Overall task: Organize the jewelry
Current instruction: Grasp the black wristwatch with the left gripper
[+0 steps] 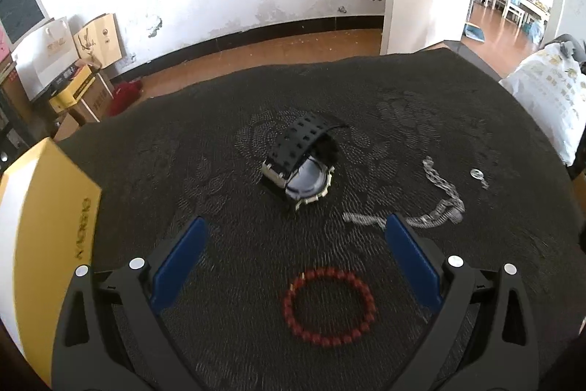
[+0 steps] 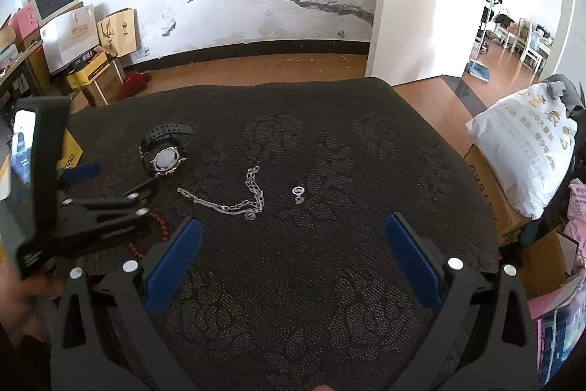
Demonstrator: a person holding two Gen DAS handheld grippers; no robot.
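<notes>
A black watch (image 1: 298, 167) lies on the dark patterned cloth (image 1: 227, 244), ahead of my open, empty left gripper (image 1: 295, 226). A red bead bracelet (image 1: 329, 307) lies between its fingers, close to the camera. A silver chain (image 1: 436, 204) lies to the right by the right fingertip, with a small silver ring (image 1: 477, 174) further right. In the right wrist view my right gripper (image 2: 293, 226) is open and empty above bare cloth. The chain (image 2: 234, 198), the ring (image 2: 298, 192) and the watch (image 2: 163, 152) lie ahead of it. The left gripper (image 2: 106, 193) is at the left, partly covering the bracelet (image 2: 159, 226).
A yellow box (image 1: 47, 226) sits at the table's left edge. A white plastic bag (image 2: 527, 149) on a cardboard box stands off the right edge. Boxes and paper bags (image 2: 88, 35) stand by the far wall.
</notes>
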